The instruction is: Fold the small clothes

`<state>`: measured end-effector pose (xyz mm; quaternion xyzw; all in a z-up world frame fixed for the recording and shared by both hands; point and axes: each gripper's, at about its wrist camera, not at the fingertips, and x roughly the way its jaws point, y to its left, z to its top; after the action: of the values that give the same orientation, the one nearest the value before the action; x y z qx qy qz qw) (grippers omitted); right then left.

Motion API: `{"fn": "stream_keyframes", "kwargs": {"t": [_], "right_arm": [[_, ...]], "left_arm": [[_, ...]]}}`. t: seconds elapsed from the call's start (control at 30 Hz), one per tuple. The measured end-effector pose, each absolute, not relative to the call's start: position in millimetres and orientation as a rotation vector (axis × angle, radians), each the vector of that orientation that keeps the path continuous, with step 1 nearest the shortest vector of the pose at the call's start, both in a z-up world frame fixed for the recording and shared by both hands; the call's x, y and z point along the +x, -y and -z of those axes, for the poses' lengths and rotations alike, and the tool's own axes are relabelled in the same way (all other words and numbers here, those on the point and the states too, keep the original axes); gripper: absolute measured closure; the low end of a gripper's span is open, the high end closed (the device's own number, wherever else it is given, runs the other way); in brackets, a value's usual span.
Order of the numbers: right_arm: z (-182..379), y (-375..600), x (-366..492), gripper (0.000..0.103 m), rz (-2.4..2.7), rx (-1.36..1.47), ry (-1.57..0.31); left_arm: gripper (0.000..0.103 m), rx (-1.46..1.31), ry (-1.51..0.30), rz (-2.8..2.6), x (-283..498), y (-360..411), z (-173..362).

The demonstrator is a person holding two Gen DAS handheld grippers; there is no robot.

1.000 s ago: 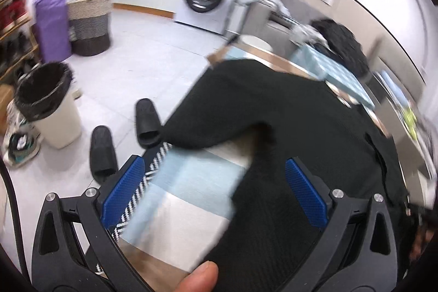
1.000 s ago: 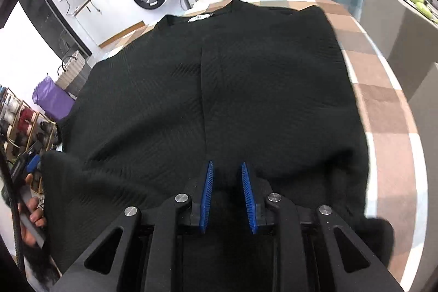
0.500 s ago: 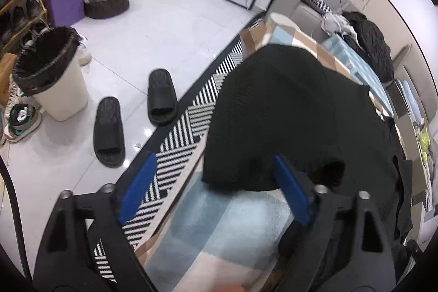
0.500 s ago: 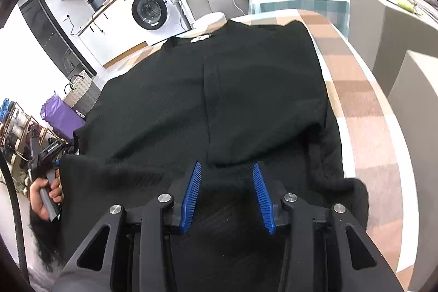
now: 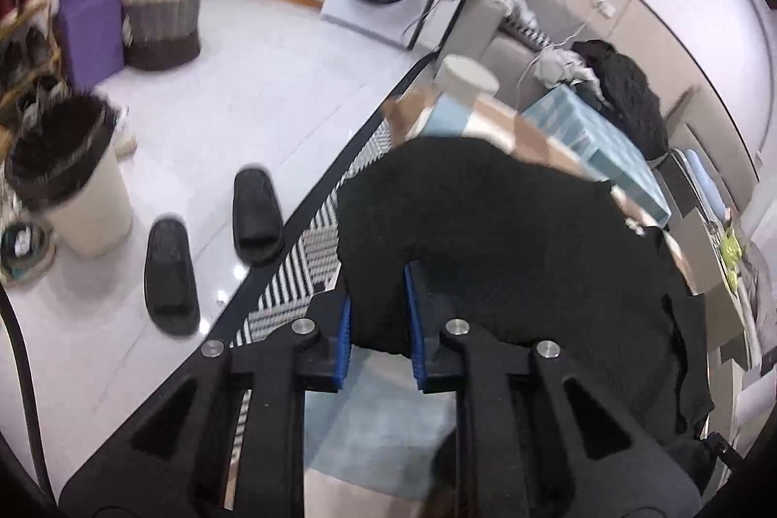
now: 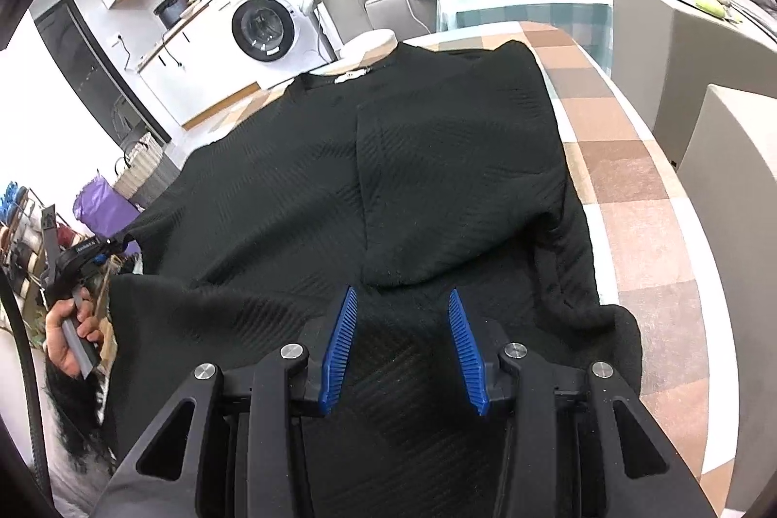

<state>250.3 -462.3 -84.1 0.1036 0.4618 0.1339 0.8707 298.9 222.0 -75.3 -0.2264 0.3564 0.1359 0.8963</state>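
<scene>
While the black sweater (image 6: 413,168) lies spread over the checked table (image 6: 646,197), collar at the far end, its left sleeve hangs off the table's left edge. At that edge the left gripper (image 5: 376,314) is closing, sleeve fabric between its blue pads. Over the near hem, the right gripper (image 6: 403,341) stands partly open, holding nothing.

The black sweater (image 6: 437,178) hides most of the checked desk (image 6: 646,197); its near hem disappears under the right tool (image 6: 403,338). Left view's blurred, and the shoe rack (image 5: 24,32) is cut off.
</scene>
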Motion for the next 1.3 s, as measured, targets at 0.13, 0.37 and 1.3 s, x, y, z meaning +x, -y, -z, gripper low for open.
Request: {"fn": "stream_keyframes", "kwargs": {"t": [0.13,0.37,1.3], "right_arm": [[82,466,248,0.062,-0.28,0.243,-0.956],[80,472,244,0.062,-0.267,0.258,-0.957],[87,479,242,0.054,-0.236,0.257,-0.985]], "left_arm": [[0.092,-0.364,-0.665,-0.234,305,-197,24],[0.098,-0.19,-0.595,0.092,339,-64,-31],[0.036,0.136,-0.912,0.047,377,-16,91]]}}
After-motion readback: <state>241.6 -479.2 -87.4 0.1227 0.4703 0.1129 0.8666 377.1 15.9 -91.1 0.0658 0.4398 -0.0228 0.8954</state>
